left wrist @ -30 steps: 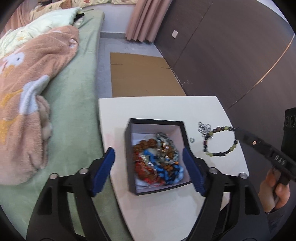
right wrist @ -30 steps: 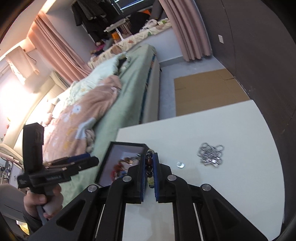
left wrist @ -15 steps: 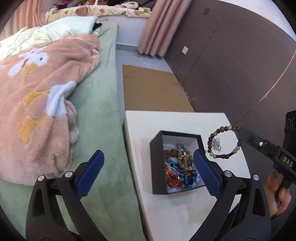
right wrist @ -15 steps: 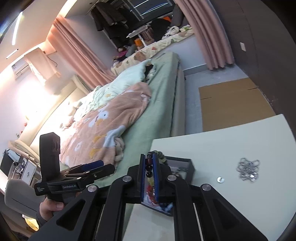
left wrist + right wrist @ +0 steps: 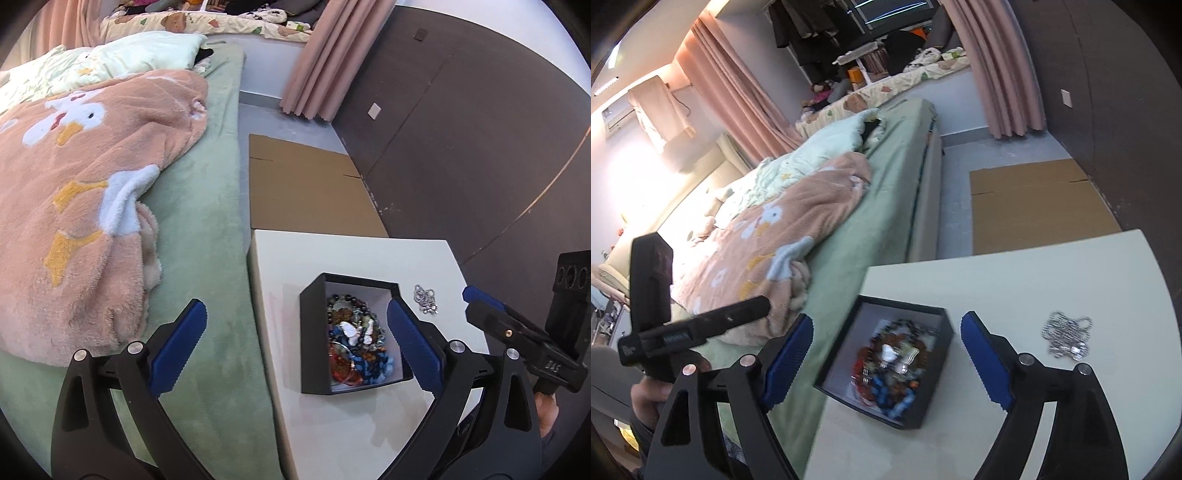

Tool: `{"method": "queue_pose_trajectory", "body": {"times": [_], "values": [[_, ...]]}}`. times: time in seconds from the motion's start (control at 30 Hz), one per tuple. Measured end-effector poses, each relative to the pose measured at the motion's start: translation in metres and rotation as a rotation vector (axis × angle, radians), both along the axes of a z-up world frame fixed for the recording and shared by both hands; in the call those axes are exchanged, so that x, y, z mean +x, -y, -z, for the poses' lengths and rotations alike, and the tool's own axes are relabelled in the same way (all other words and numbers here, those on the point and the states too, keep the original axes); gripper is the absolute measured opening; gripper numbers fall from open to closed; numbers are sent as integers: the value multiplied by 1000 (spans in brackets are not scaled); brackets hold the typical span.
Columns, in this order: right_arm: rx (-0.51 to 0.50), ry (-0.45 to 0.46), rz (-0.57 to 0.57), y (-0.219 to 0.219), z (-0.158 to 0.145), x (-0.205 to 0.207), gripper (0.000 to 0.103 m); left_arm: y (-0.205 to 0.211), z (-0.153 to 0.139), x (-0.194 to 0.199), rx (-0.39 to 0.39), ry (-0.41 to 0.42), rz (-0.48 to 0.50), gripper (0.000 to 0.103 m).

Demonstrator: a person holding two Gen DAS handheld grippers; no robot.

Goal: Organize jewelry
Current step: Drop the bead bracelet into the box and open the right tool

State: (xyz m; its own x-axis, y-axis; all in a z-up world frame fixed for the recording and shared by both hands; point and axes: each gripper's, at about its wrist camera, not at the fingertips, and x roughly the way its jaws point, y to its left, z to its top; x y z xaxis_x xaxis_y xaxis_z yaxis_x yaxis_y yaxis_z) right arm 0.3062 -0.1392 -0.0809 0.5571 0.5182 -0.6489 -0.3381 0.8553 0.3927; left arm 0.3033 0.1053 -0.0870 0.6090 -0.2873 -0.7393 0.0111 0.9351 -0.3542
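From my left wrist camera, the left gripper [image 5: 295,343] is wide open and holds nothing. Between its blue pads sits the black box [image 5: 314,332] on the white table [image 5: 351,254], near the table's left edge by the bed [image 5: 207,258]. The box is full of bead bracelets [image 5: 354,347] in a heap. Just right of the box lies the silver chain [image 5: 425,298], loose on the table. Further right I see the right gripper [image 5: 480,299] from the side — I cannot tell its opening from here.

From my right wrist camera, the right gripper [image 5: 886,365] is also wide open and empty. The black box [image 5: 934,369] is straight ahead between the pads, a bit blurry. The silver chain [image 5: 1065,338] lies to the right of the right pad, bunched up, with no clear long side. The left gripper [image 5: 753,306] is far off to the left, over the bed.

I think the chain goes in the box next. It lies right of the box, so my right gripper is nearer — I would swing it right and come down over the pile.
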Motion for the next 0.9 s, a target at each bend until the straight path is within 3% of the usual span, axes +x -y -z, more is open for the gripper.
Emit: {"method": "queue_pose_trajectory", "body": {"times": [0.43, 0.7, 0.77, 0.9], "values": [[-28, -68, 127, 77, 10, 3, 87, 43, -9, 3, 20, 0, 51, 97], [-16, -117, 190, 114, 18, 2, 91, 92, -9, 16, 24, -5, 101, 97], [-10, -138, 208, 122, 20, 3, 89, 109, -9, 19, 54, -7, 119, 97], [10, -188, 236, 139, 28, 3, 79, 135, -2, 26, 43, -45, 168, 79]]}}
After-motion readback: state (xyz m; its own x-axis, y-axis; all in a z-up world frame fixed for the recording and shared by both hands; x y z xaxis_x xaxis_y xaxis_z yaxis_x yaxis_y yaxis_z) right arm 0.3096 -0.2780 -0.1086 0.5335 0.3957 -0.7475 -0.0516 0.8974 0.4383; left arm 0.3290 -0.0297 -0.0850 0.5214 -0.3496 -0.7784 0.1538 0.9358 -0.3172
